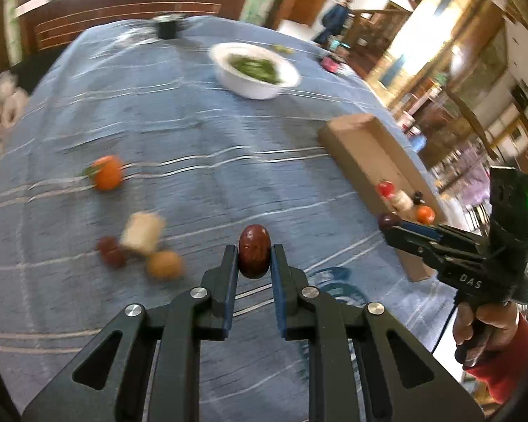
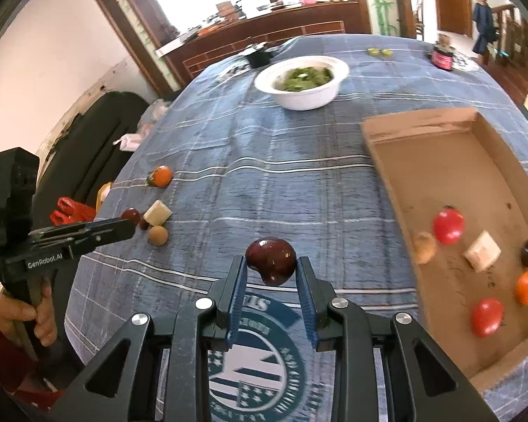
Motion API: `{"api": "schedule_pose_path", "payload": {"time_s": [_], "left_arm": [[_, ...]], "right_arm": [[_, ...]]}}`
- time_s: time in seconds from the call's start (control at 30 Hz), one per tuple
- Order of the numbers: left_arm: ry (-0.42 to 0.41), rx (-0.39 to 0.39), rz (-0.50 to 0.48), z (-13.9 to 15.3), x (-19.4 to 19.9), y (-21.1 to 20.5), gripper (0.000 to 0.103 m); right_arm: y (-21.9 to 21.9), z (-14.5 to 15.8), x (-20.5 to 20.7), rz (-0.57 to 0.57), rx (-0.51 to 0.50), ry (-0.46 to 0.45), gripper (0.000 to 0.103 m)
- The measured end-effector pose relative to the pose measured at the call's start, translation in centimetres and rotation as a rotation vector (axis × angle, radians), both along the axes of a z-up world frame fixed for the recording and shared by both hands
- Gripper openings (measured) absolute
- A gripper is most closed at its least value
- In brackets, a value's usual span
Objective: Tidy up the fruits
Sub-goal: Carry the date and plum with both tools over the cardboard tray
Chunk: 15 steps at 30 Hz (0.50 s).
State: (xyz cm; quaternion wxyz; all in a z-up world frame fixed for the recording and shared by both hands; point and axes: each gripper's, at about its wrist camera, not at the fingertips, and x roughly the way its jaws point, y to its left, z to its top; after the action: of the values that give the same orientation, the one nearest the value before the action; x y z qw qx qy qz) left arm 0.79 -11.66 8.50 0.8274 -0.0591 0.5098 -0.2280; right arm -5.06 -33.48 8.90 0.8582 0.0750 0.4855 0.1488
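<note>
Both grippers clamp a dark red fruit above the blue-checked worktop (image 2: 299, 183).

The left gripper (image 1: 254, 256) has its fingers closed on a dark jujube-like fruit (image 1: 253, 256); the right gripper (image 2: 271, 267) pinches a dark red cherry-like fruit (image 2: 271, 261). To the right lies the cardboard tray (image 2: 419, 123), holding two red tomatoes, an orange, a pale cube and more. An orange fruit (image 2: 162, 176), a pale block (image 2: 157, 212) and a tan round fruit (image 2: 158, 235) sit loose at left; a white bowl of greens (image 2: 301, 82) stands beyond.
</note>
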Motion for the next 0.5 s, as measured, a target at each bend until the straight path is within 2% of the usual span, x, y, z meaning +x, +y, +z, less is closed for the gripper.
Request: {"api": "schedule_pose_path", "payload": {"time_s": [0.5], "left_arm": [[-0.005, -0.036, -0.247, 0.8, 0.4, -11.9, 0.015]], "right_arm": [[-12.1, 0.9, -3.6, -0.278, -0.021, -0.006, 0.029]]}}
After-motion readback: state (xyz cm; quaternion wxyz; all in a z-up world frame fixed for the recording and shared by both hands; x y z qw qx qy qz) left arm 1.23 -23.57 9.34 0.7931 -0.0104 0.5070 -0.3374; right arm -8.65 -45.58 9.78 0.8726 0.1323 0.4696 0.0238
